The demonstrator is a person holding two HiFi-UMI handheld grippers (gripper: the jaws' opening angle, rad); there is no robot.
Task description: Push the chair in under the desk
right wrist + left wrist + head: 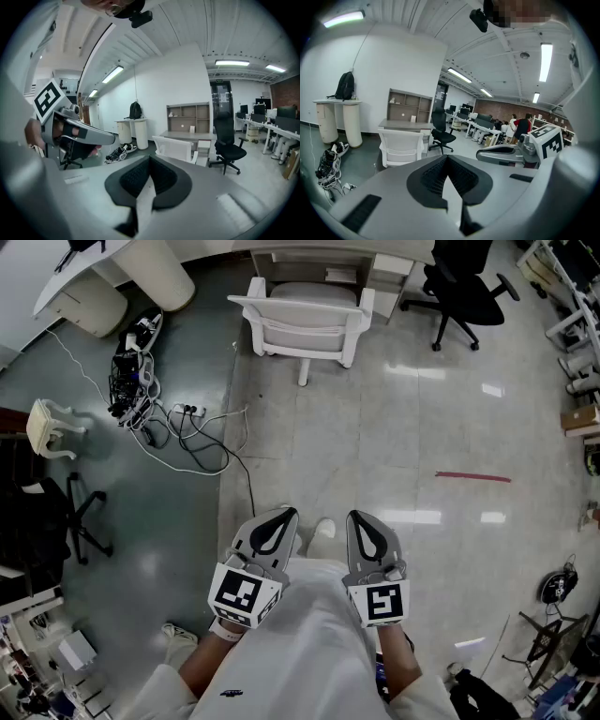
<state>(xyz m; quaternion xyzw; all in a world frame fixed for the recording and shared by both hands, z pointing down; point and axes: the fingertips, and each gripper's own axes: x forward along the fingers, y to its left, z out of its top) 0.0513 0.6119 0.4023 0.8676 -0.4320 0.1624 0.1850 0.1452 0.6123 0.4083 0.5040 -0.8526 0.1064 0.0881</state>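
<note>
A white chair (305, 322) stands pulled out from the grey desk (309, 253) at the top of the head view, its back toward me. It also shows in the left gripper view as the chair (399, 146) before the desk (404, 124), and in the right gripper view as the chair (176, 148). My left gripper (274, 517) and right gripper (362, 521) are held side by side close to my body, far short of the chair. Both are shut with nothing between the jaws.
A black office chair (466, 289) stands right of the desk. Cables and a power strip (183, 427) sprawl on the floor at left, beside white cylindrical pedestals (155, 273). A red tape strip (473, 476) marks the floor at right. Shelving stands behind the desk (408, 105).
</note>
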